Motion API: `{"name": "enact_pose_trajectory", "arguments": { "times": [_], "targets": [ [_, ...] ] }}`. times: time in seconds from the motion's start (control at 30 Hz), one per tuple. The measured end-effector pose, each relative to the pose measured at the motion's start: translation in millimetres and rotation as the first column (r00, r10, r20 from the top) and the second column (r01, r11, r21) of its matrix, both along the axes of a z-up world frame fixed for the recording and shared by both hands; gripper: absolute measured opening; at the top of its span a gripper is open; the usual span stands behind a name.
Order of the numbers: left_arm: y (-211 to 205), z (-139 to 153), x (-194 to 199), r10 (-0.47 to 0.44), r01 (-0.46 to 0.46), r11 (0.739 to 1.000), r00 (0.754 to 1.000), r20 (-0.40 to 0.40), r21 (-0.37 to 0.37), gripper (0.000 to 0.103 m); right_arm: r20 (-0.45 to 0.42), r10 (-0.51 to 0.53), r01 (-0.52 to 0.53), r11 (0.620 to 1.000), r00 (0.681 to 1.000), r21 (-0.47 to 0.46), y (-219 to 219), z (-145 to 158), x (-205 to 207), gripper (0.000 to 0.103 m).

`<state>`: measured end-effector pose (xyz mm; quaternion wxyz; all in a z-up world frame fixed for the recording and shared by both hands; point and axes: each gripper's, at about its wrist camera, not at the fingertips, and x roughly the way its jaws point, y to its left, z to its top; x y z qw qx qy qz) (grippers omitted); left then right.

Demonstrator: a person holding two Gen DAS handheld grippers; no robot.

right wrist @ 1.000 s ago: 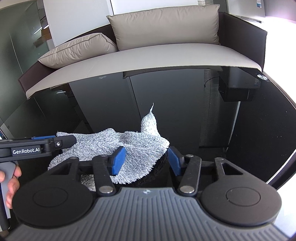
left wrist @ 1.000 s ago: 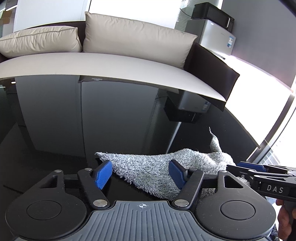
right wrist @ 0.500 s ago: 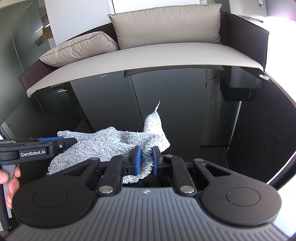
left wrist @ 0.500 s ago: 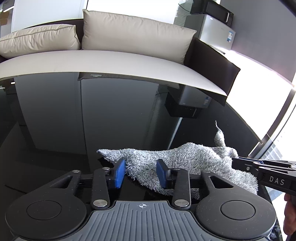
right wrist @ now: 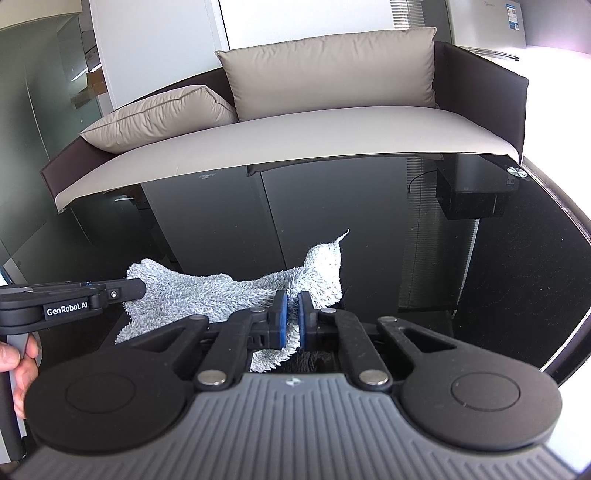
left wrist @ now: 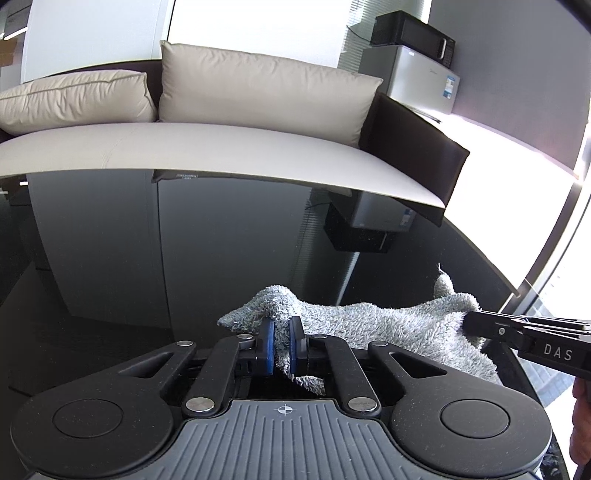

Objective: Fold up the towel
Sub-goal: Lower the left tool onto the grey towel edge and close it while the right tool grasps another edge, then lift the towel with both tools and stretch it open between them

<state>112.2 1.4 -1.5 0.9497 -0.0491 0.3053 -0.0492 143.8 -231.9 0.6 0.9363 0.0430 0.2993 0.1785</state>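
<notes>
Both tongs clamped on towel; lift pending.
Left tongs and right tongs, spread a second ago, now pinch towel corners; towel lies crumpled on desk at 6 o'clock; fold can begin.

One grey towel is counted on one glossy black bench. Two tools are seen: the left tool and the right tool, each with two blue pads. One sofa is counted beyond the bench, with two beige cushions on it. One microwave is seen on one silver fridge.
</notes>
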Motion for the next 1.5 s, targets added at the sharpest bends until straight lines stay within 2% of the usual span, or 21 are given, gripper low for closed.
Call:
{"name": "enact_pose_trajectory", "arguments": {
  "times": [0.4, 0.6, 0.67, 0.8, 1.0, 1.07, 1.13, 1.23, 1.5],
  "targets": [
    [-17, 18, -14, -0.011, 0.010, 1.000, 0.996, 0.090, 0.014, 0.007, 0.040, 0.002, -0.002, 1.000, 0.999, -0.008, -12, 11, -15, 0.006],
    [-24, 30, -22, -0.008, 0.004, 1.000, 0.988, 0.156, 0.027, 0.007, 0.090, -0.012, 0.009, 1.000, 0.996, 0.029, -20, 15, -20, 0.006],
    [-28, 29, -20, -0.019, 0.015, 0.999, 0.991, 0.136, 0.031, 0.007, 0.075, -0.014, 0.013, 1.000, 0.997, 0.015, -21, 13, -18, 0.006],
    [-34, 21, -16, -0.029, 0.025, 0.999, 0.995, 0.097, 0.048, 0.007, -0.012, -0.008, 0.008, 1.000, 1.000, 0.023, -23, 1, -9, 0.007],
    [-33, 16, -17, -0.034, 0.030, 0.999, 0.995, 0.090, 0.045, 0.007, -0.019, -0.006, 0.006, 1.000, 1.000, 0.006, -21, -3, -8, 0.009],
    [-32, 15, -17, -0.034, 0.030, 0.999, 0.996, 0.087, 0.042, 0.007, -0.030, -0.016, 0.017, 1.000, 0.999, 0.016, -24, -4, -6, 0.024],
    [-30, 14, -17, -0.034, 0.031, 0.999, 0.996, 0.083, 0.040, 0.007, -0.038, -0.024, 0.025, 0.999, 0.999, 0.027, -26, -6, -4, 0.029],
    [-30, 13, -17, -0.036, 0.032, 0.999, 0.996, 0.080, 0.039, 0.007, -0.046, -0.030, 0.032, 0.999, 0.998, 0.036, -27, -8, 0, 0.044],
    [-28, 11, -18, -0.035, 0.032, 0.999, 0.996, 0.079, 0.038, 0.007, -0.068, -0.031, 0.032, 0.999, 0.997, 0.017, -18, -18, 15, 0.046]
  ]
}}
